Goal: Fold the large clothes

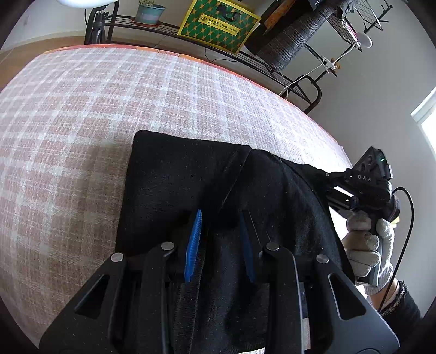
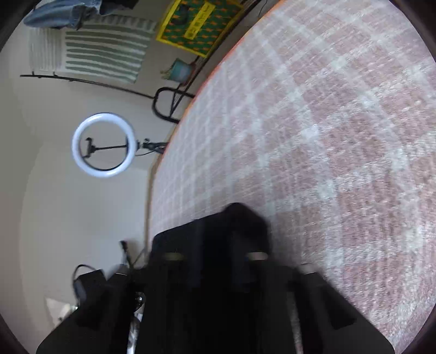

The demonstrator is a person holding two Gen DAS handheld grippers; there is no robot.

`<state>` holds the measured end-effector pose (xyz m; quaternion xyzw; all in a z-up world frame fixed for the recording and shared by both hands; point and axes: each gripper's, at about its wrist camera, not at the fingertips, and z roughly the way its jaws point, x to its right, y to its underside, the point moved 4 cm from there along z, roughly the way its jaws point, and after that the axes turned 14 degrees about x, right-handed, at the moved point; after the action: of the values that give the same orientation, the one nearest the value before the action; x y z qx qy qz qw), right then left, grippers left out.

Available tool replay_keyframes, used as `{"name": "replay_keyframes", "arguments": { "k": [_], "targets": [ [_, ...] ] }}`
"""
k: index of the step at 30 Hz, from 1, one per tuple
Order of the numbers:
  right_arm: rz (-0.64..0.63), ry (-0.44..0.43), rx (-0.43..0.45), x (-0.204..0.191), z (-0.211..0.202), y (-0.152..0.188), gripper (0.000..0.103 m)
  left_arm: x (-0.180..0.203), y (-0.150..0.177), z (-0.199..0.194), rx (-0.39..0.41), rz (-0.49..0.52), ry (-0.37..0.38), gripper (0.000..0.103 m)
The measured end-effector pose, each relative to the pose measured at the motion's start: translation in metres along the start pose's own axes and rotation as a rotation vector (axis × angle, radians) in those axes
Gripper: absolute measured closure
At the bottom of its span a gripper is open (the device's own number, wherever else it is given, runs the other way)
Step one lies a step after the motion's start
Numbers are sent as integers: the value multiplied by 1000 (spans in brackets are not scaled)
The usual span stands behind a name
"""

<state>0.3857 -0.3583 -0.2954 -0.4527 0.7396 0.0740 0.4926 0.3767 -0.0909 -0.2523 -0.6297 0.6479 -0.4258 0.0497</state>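
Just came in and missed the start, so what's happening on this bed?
A person with a gripper in each hand is folding a black garment on a pink plaid cover. The left gripper has a fold of the cloth between its blue pads. The right gripper, held in a gloved hand, is shut at the garment's right edge. The right wrist view is blurred.

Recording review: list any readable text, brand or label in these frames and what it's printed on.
"DAS": white letters on the right gripper body.
"Asian Sweet", roughly; small print, not certain: yellow-green bag on the rack, beside three Chinese characters I can't read reliably.
In the right wrist view the bag's label is too blurred to read.
No other text.
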Motion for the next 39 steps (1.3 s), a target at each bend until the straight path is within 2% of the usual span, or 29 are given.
{"name": "replay_keyframes", "arguments": {
  "k": [2, 4, 8, 10, 12, 14, 15, 16, 18, 21, 25, 26, 27, 30, 33, 39],
  "targets": [
    [-93, 5, 56, -26, -14, -9, 99, 0, 2, 0, -2, 11, 3, 75],
    [-250, 78, 115, -47, -27, -19, 100, 1, 3, 0, -6, 25, 6, 75],
    [-224, 170, 46, -17, -8, -10, 100, 2, 0, 0, -13, 11, -1, 75],
    [-211, 183, 3, -14, -3, -6, 95, 6, -5, -5, -8, 3, 7, 75],
    [-287, 233, 17, -26, -11, -11, 94, 13, -16, -15, 37, 14, 16, 75],
    [-398, 293, 87, -47, -31, -19, 92, 19, -25, -18, 64, 30, 16, 75],
    [-426, 283, 115, -58, -38, -20, 92, 22, -28, -17, 74, 34, 18, 75],
    [-468, 231, 131, -78, -43, -17, 92, 24, -31, -15, 81, 32, 20, 75],
    [-539, 167, 109, -100, -41, -3, 92, 26, -35, -8, 84, 13, 31, 75],
    [-610, 96, 41, -124, -15, 29, 92, 29, -34, 7, 81, 20, 22, 75],
    [-656, 123, -57, -115, 27, 60, 92, 23, -16, 37, 7, 71, -14, 75],
    [-671, 158, -81, -103, 33, 66, 93, 20, -12, 42, 19, 90, -16, 74],
    [-680, 192, -94, -92, 36, 69, 98, 20, -11, 41, 40, 102, -8, 74],
    [-657, 160, -81, -84, 34, 65, 99, 20, -11, 38, 33, 105, -4, 74],
    [-688, 158, -49, -104, 23, 56, 97, 14, -16, 27, 42, 24, 31, 74],
    [-737, 114, -6, -137, 31, 59, 95, 0, -50, -7, 167, -14, 0, 75]
  ]
}}
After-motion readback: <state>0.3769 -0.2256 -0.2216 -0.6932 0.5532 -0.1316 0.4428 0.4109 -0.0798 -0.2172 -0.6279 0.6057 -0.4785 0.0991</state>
